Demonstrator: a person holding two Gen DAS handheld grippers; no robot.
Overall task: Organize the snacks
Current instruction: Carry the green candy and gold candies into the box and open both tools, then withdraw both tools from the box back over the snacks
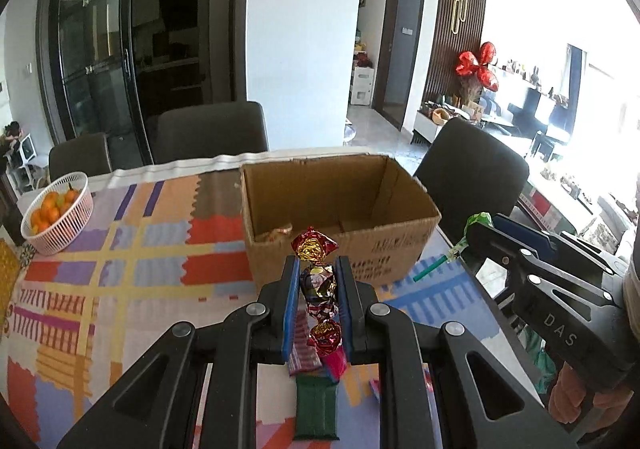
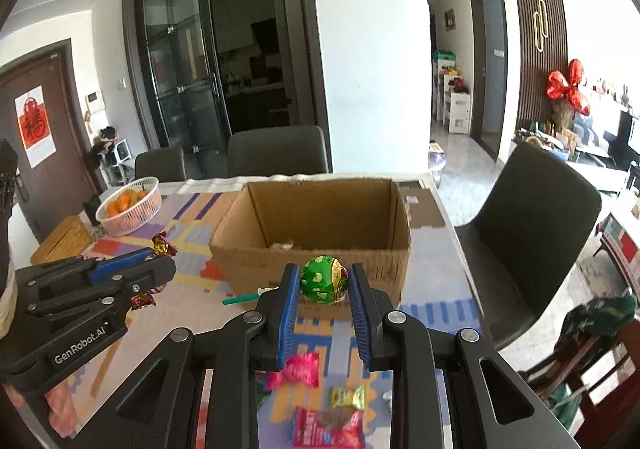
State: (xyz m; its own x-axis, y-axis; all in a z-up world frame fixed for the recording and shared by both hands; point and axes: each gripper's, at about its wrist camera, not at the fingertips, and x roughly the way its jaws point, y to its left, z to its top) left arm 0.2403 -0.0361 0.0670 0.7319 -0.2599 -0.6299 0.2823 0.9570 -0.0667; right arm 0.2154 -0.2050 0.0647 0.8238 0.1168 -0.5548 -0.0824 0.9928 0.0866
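In the left wrist view, the left gripper [image 1: 318, 281] sits at the lower centre of the frame with its 2 blue pads clamped on a string of foil-wrapped candies [image 1: 318, 281]; the top candy, red and gold, pokes above the fingertips while the lower ones hang down between the pads. Behind it, in the middle of the frame, stands the open cardboard box [image 1: 340, 209] on the patterned tablecloth [image 1: 120, 269], with a small wrapped item lying on its floor near the front left corner. A white basket of oranges [image 1: 56, 209] sits at the left edge of the frame. A green packet [image 1: 316, 405] lies on the cloth below the gripper.

In the right wrist view, the right gripper [image 2: 324, 285] at the lower centre is closed on a green lollipop [image 2: 323, 280], its head pinched between the pads and its teal stick pointing left. The box fills the centre of the frame just behind it. Pink, green and red snack packets [image 2: 296, 369] lie on the cloth at the bottom centre
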